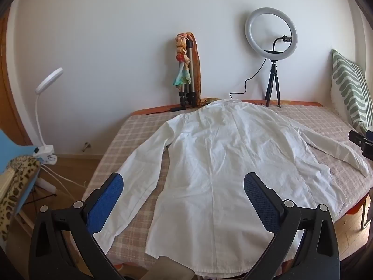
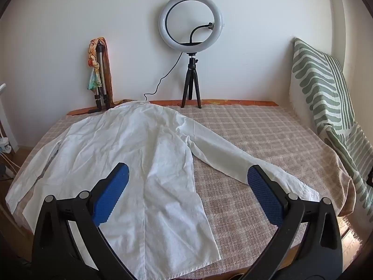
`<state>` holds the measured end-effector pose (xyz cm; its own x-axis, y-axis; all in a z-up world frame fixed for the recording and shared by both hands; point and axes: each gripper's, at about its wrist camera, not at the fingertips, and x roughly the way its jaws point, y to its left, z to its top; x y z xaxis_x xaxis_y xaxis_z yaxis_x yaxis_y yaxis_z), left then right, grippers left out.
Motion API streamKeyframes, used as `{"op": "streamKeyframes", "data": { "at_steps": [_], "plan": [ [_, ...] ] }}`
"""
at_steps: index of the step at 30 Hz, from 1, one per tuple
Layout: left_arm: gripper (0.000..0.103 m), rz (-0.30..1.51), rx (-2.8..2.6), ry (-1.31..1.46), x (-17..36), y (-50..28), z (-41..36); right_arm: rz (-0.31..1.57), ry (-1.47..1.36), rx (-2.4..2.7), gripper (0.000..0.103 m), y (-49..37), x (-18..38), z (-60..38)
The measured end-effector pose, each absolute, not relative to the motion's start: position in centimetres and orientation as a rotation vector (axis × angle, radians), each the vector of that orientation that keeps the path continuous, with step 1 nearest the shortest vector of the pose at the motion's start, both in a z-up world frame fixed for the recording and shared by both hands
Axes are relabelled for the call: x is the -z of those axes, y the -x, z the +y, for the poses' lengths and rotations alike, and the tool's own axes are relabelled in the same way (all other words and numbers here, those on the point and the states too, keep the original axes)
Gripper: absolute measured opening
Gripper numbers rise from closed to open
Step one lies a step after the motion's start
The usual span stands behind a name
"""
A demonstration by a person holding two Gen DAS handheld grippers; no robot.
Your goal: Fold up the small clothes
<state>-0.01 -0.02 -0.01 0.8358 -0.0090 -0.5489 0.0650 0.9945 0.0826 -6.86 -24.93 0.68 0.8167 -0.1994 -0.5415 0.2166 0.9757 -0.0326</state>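
White shirt (image 1: 221,154) lies back-up and spread flat on the checked bedcover (image 2: 256,126), sleeves out — laid ready for folding, I judge. Left gripper (image 1: 184,200) and right gripper (image 2: 188,193) hover above the hem, fingers spread wide, holding nothing.

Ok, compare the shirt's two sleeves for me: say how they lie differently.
The left sleeve lies close along the shirt body, running toward the hem. The right sleeve angles well away from the body across the checked cover. Both are white, flat and unfolded.
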Motion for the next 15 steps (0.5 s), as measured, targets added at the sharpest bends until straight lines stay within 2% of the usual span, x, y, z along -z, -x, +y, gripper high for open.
{"op": "streamKeyframes", "data": {
  "at_steps": [15],
  "plan": [
    [0.103, 0.591, 0.022, -0.082, -0.2, -0.6, 0.9, 0.57, -0.022, 0.235, 0.103, 6.7, -0.7, -24.8]
  ]
}}
